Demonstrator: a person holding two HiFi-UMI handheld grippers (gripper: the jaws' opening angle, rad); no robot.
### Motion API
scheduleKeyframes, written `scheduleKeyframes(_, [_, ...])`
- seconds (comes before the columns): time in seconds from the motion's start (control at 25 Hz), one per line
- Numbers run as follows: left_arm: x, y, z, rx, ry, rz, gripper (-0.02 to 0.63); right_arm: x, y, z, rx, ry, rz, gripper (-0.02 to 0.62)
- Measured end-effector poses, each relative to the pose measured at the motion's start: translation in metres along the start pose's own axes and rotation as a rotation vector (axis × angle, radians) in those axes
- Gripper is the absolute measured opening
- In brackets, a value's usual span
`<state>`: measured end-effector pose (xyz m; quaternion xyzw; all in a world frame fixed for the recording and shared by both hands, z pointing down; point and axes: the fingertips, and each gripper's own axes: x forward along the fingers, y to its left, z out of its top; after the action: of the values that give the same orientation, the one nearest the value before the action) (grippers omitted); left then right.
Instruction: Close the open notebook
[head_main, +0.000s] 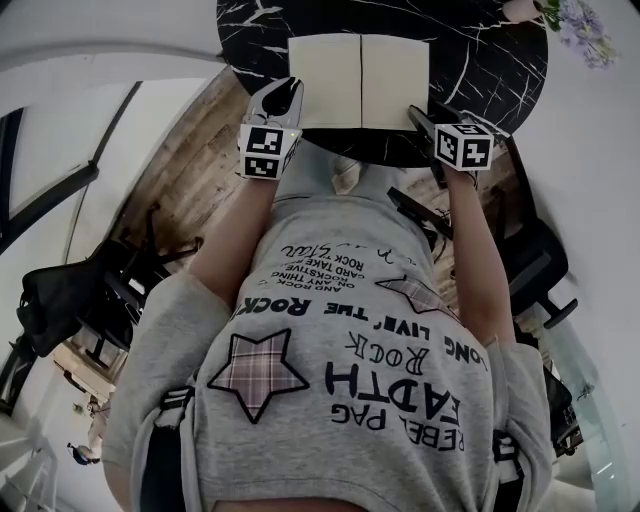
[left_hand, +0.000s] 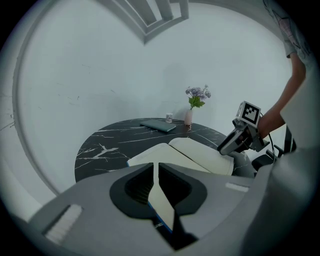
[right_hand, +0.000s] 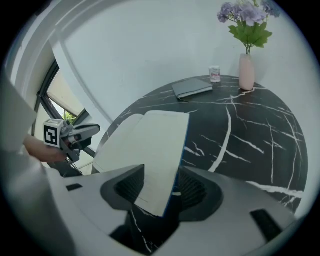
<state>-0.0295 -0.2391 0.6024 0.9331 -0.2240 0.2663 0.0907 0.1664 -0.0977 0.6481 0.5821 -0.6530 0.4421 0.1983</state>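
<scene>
Closest in, the right gripper (right_hand: 162, 169) is opening its jaws wide around the near right corner of the notebook (right_hand: 150, 135), not pinching it; the left gripper (left_hand: 155, 166) is showing only a slit, clamping nothing. The notebook is lying open and flat at the near edge of the black table (right_hand: 240, 135). Its 2 halves are looking light and bendy — I am judging the right cover's outer edge the best hold. Its thickness is proving unreadable.

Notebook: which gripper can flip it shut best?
Probably the right gripper: its jaws are opening with a corner of the notebook between them. The left gripper has its jaws almost together.
</scene>
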Motion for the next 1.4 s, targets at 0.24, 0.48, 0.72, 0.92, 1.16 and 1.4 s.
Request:
scheduleKeyframes(0.24, [0.006,0.002,-0.019,-0.06,0.061,-0.019,0.025,-0.001,-0.002,0.001,0.056,0.008,0.019,0.184])
scheduleKeyframes(0.48, [0.017,-0.008,-0.036,-0.083,0.145,-0.081,0.037,-0.002,-0.002,0.003,0.092,-0.012,0.065,0.186])
scheduleKeyframes(0.72, [0.025,-0.019,-0.046,-0.077,0.187,-0.126,0.037,0.0,0.001,0.005,0.109,-0.011,0.085,0.186])
scheduleKeyframes(0.92, [0.025,-0.021,-0.048,-0.058,0.185,-0.11,0.037,0.001,-0.001,0.006,0.142,-0.011,0.092,0.186])
scheduleKeyframes(1.16, [0.027,-0.022,-0.049,-0.049,0.184,-0.099,0.037,0.001,-0.003,0.005,0.203,-0.018,0.138,0.184])
scheduleKeyframes(1.4, [0.027,-0.022,-0.048,-0.043,0.181,-0.096,0.037,0.001,-0.001,0.004,0.229,0.02,0.18,0.184])
